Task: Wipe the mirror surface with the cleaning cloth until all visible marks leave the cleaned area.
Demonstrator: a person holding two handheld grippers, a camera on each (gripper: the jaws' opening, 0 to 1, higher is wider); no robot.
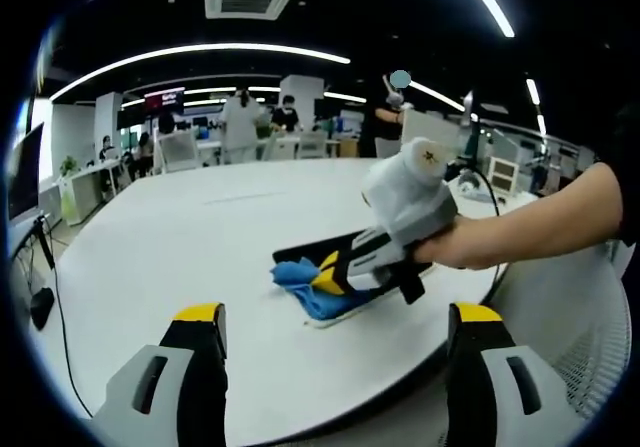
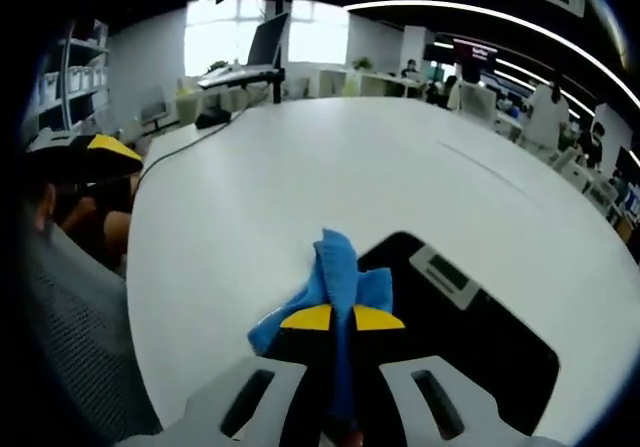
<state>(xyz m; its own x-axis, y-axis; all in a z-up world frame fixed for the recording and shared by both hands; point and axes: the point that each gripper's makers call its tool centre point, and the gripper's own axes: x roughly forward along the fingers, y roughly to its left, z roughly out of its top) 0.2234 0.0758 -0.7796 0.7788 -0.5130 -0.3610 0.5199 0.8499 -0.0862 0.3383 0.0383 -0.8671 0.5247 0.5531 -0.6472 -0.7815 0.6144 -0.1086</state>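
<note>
Blue cloth [image 2: 335,277] on dark mirror [image 2: 470,332]

Bright office, strong fisheye bend.
Ceiling strip lights [image 1: 200,52] above the bench [image 1: 200,247] curve; window [image 2: 250,32] beyond it blows out; far desks soft.

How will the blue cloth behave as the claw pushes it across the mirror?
Probably floppy: the blue cloth bunches in folds ahead of the right claw. Likely light, so it may slide freely over the mirror and crumple rather than stay flat.
</note>
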